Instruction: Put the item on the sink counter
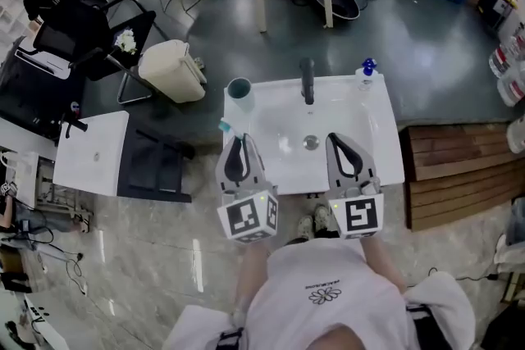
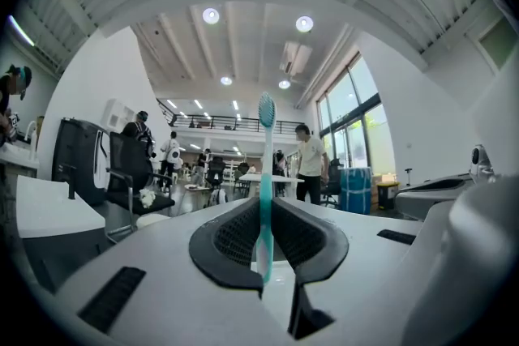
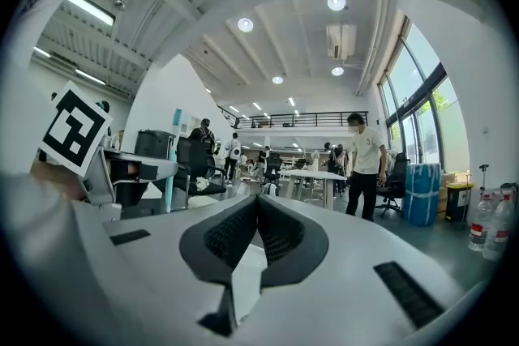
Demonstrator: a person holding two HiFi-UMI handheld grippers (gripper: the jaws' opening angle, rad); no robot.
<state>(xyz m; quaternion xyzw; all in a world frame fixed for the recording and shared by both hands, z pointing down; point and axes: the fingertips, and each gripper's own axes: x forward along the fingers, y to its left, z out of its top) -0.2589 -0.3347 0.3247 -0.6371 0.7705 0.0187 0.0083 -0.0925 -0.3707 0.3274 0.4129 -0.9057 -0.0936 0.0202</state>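
Observation:
A teal and white toothbrush [image 2: 265,174] stands upright between the jaws of my left gripper [image 2: 265,205], which is shut on its handle. In the head view the left gripper [image 1: 239,142] hovers over the left part of the white sink counter [image 1: 385,160], and the brush's teal end [image 1: 223,126] pokes out toward the counter's left edge. My right gripper [image 1: 337,142] hangs over the basin's right side. Its jaws [image 3: 258,205] are shut with nothing between them.
A black faucet [image 1: 307,81] stands at the back of the basin, with the drain [image 1: 310,143] in front of it. A teal cup [image 1: 239,93] sits at the counter's back left, a blue-capped bottle [image 1: 368,69] at its back right. A white bin [image 1: 172,71] stands left of the sink.

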